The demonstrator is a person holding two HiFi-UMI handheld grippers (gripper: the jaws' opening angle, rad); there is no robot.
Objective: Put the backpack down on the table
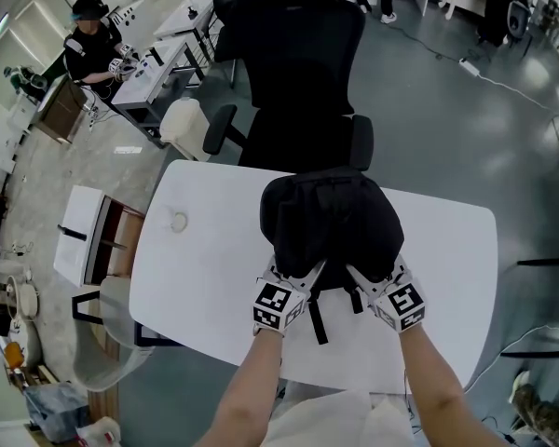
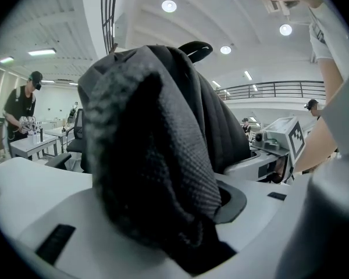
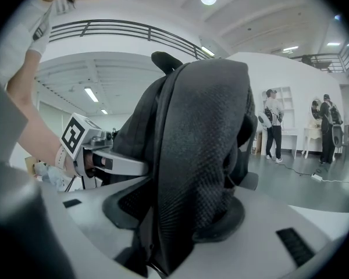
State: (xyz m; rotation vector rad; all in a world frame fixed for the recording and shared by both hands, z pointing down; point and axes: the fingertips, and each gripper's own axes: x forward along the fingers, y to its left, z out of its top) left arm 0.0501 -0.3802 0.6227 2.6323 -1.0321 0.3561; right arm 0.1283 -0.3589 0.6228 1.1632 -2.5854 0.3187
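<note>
A black backpack rests on the white table, near its far edge. Both grippers reach into its near side from my side. My left gripper has a black mesh shoulder strap between its jaws; the strap hangs loosely there and the pads do not clearly press on it. My right gripper has the other mesh strap pinched between its dark pads. In the left gripper view the strap hides most of the bag. A loose black strap end lies on the table between the grippers.
A black office chair stands right behind the table's far edge. A small round thing lies on the table's left part. A low open cabinet stands left of the table. A person works at a bench far left.
</note>
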